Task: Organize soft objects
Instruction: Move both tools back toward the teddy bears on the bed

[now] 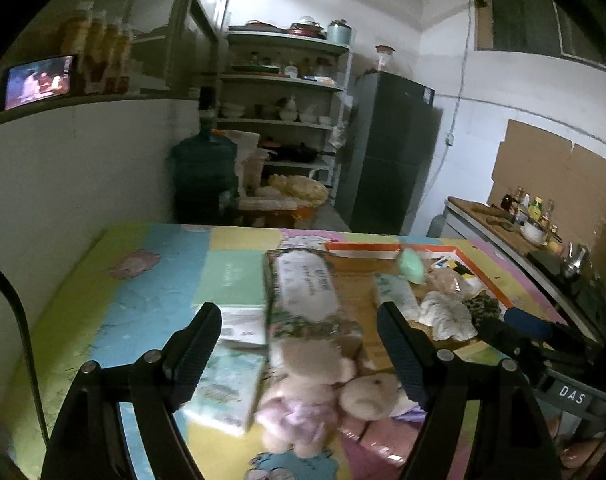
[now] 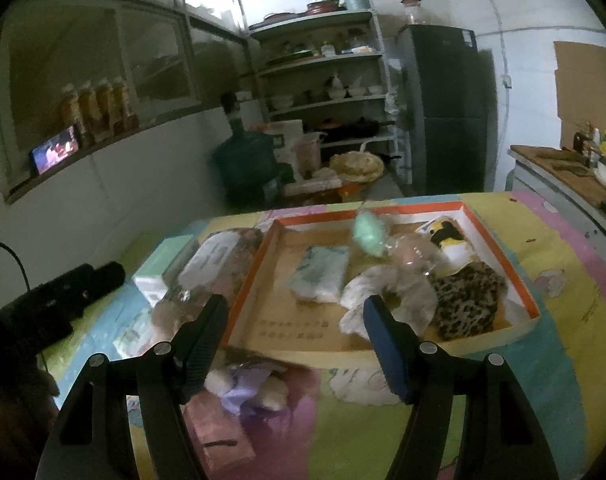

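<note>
Dim kitchen, white walls. Straight ahead beyond the fingertips, open white shelving (image 2: 323,68) stacked with bowls and pots, a dark fridge (image 2: 447,104) to its right, a big water jug (image 2: 249,164) left, glazed cabinets (image 2: 103,60) further left.

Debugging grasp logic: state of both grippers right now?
left gripper: open, holding nothing; the plush toy lies on the table beyond its fingers.
right gripper: open, holding nothing, above the table near the tray.

Background: metal shelving (image 2: 327,76) stocked with bowls and pots. Dark refrigerator (image 2: 451,104) just beside it. Large water jug (image 2: 247,164) on the floor. Lit screen (image 2: 56,154) on the ledge (picture blurred), bottles (image 2: 97,106) near it. Cardboard (image 1: 551,164) against the wall.
</note>
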`<state>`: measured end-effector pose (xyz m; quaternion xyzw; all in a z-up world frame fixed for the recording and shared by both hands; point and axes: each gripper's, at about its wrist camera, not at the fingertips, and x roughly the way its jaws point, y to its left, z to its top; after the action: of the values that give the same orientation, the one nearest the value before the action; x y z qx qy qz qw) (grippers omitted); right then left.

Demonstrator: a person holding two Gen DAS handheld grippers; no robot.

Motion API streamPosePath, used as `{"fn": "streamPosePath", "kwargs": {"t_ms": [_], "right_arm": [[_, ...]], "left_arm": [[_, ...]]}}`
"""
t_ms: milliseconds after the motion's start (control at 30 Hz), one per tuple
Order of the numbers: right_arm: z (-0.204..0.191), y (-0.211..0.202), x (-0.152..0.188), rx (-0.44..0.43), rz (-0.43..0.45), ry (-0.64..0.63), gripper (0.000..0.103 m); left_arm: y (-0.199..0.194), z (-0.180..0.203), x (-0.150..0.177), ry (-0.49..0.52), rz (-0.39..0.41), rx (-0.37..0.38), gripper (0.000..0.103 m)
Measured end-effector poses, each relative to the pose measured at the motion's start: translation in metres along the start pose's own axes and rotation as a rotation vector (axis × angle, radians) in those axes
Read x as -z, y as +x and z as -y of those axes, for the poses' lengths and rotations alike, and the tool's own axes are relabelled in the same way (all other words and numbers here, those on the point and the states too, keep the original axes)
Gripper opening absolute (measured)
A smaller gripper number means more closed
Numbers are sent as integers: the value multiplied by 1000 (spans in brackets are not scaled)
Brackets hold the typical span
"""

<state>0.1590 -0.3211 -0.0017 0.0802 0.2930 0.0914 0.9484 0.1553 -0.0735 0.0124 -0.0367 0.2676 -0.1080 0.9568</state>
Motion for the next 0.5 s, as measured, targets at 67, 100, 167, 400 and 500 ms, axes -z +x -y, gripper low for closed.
{"fn": "streamPosePath", "kwargs": {"t_ms": [67, 100, 167, 400, 500], "right_arm": [[-6, 0, 4, -10, -3, -18, 72], [-10, 0, 6, -14, -6, -31, 72], [-16, 0, 10, -20, -14, -55, 72], [-37, 6, 26, -65, -51, -143, 72], [-46, 12, 34, -78, -76, -184, 72]], "left_arm": [[-4, -8, 4, -4, 8, -9, 80], [-6, -12, 6, -6, 12, -12, 80], [-12, -19, 10, -11, 21, -20, 80], [-23, -40, 25, -13, 38, -22, 80], [-23, -45, 32, -7, 37, -8, 80]]}}
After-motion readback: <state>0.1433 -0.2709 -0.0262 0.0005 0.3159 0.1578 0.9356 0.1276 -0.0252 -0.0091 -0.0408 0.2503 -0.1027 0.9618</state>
